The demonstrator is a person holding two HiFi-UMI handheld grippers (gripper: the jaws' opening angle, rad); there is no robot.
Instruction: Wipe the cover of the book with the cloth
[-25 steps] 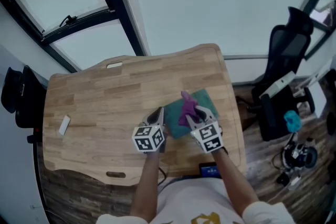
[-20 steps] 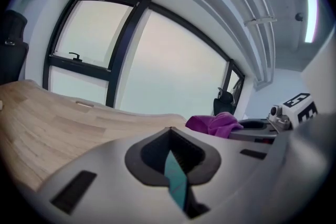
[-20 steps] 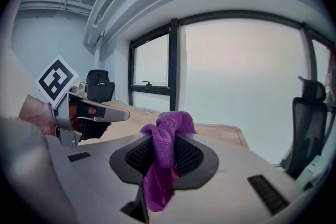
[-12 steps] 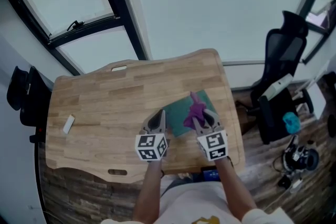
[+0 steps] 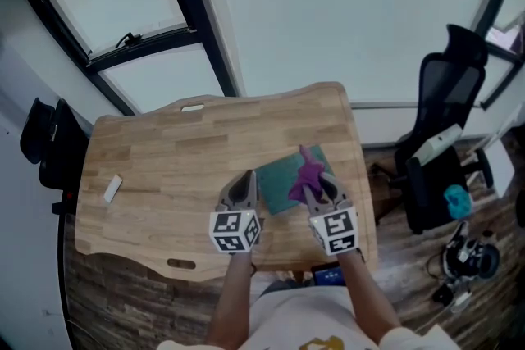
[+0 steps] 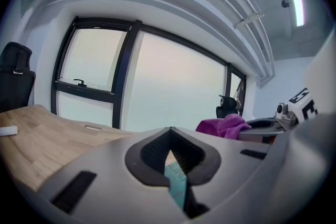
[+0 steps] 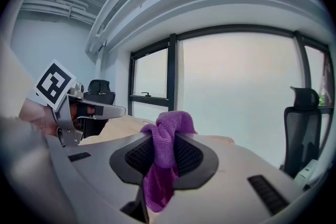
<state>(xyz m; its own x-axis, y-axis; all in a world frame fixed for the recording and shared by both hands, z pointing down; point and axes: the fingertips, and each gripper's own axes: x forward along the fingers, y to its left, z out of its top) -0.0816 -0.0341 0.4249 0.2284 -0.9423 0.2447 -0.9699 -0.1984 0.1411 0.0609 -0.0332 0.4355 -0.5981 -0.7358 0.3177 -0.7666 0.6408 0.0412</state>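
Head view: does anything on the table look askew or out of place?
Only the book is askew, turned at an angle to the table edges, its edge pinched in the left gripper. Nothing spilled or damaged.

**Operator's clothing and hand-held grippers, from above and along the jaws.**
The person wore a white shirt (image 5: 289,322) with a gold emblem (image 5: 317,343) on the chest, and white sleeves (image 5: 413,335) that left the forearms bare. The left gripper (image 5: 244,186) and the right gripper (image 5: 317,186) had smooth pale grey shells with narrow dark slots in the jaw faces. Black ribbed pads (image 6: 151,151) sat in a dark diamond-shaped hollow. Each gripper carried a white cube (image 5: 235,230) printed with black square markers.
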